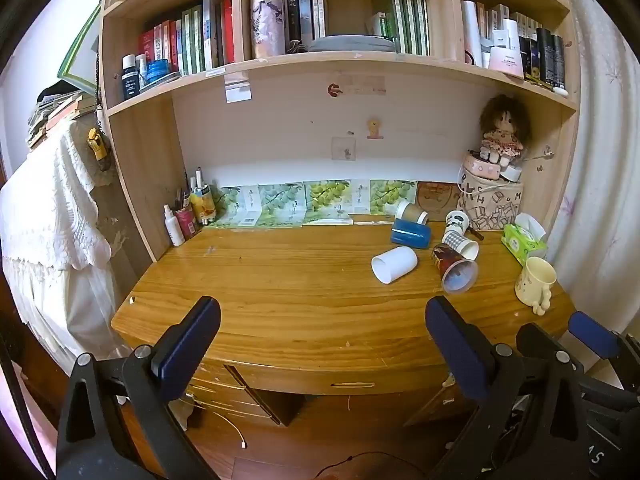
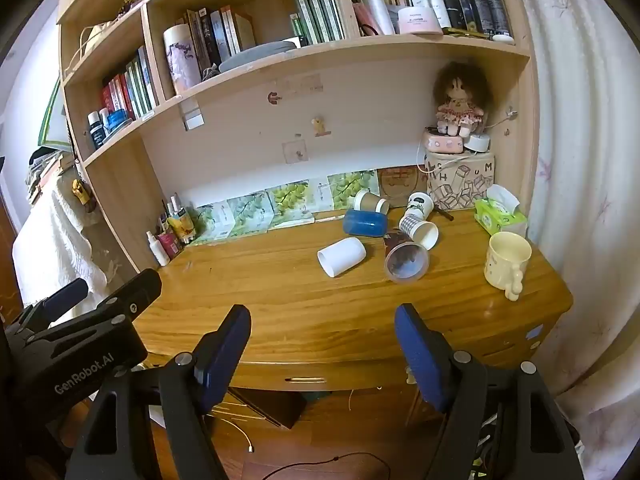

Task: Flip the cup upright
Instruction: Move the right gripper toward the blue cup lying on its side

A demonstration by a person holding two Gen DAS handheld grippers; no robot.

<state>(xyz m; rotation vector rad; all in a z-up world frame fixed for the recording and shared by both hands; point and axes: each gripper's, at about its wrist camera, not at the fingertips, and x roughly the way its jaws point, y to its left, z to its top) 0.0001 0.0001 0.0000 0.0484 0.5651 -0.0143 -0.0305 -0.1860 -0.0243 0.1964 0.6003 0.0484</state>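
My left gripper: held wide apart with nothing between its blue pads, hanging off the near edge of the surface.
My right gripper: also spread wide and holding nothing, level with the near edge; in the left wrist view it shows at the lower right, just beside my left one.
White cup: on its side ahead of my right gripper and slightly to its right, mouth turned toward me and to the left; from my left gripper it lies ahead and to the right.
Patterned cup with clear rim: tipped over just right of the white cup, its open mouth facing my grippers, dark inside.
Checked paper cup: lying down right behind the patterned cup, appearing to touch it, with another paper cup at its far end.
Blue cup: on its side beyond the white cup, farther from me.
Brown paper cup: lying behind the blue one, near the back wall.
Cream mug: the only one upright, far to the right of my right gripper, handle toward me, near the surface's right edge.
Tissue pack: green, behind the mug.
Doll: seated on a box in the far right corner.
Bottles: grouped at the far left, against the shelf's side panel.
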